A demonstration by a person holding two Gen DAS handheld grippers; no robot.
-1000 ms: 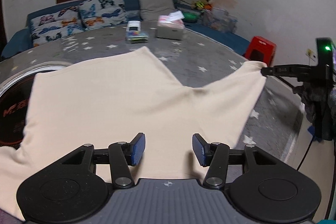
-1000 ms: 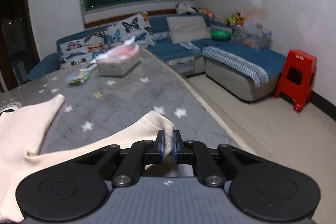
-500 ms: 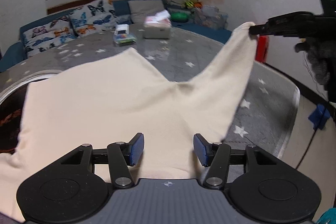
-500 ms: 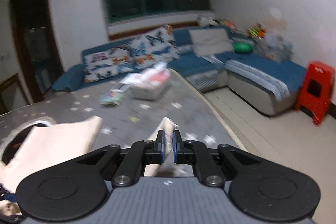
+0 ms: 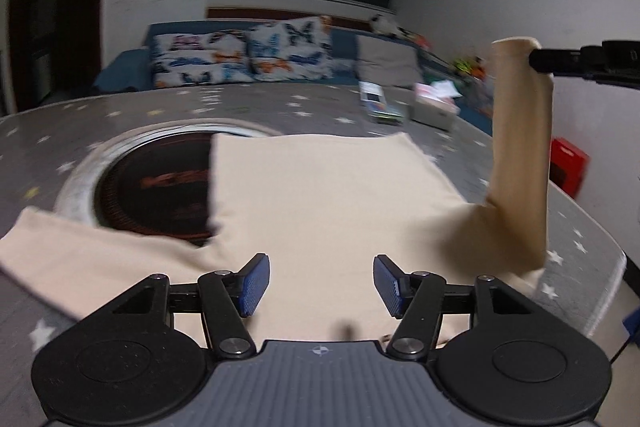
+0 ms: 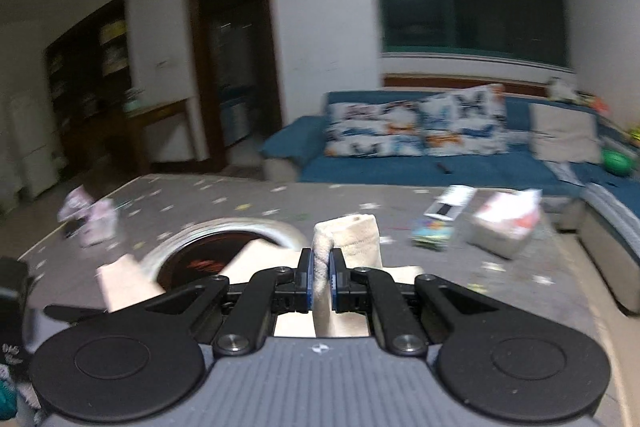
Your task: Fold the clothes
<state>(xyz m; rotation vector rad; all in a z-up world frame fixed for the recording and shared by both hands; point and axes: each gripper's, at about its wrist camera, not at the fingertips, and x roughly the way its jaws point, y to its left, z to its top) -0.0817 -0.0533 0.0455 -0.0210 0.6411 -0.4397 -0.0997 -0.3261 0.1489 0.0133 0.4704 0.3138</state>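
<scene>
A cream long-sleeved garment (image 5: 320, 203) lies spread on the grey star-patterned table (image 5: 280, 111). My left gripper (image 5: 321, 285) is open and empty, low over the garment's near edge. My right gripper (image 6: 321, 277) is shut on the cuff of the right sleeve (image 6: 352, 239). In the left wrist view that sleeve (image 5: 520, 155) hangs lifted high above the table's right side, held by the right gripper (image 5: 536, 58). The other sleeve (image 5: 80, 255) lies flat at the left.
A round induction cooktop (image 5: 160, 183) is set into the table, partly under the garment. A tissue box (image 5: 434, 107) and a small packet (image 5: 380, 103) sit at the far right. A pink item (image 6: 92, 223) lies far left. A blue sofa (image 6: 440, 159) stands behind.
My right gripper has lifted the sleeve higher and swung it leftward over the garment. My left gripper stays open and has turned left, so the cooktop shows more.
</scene>
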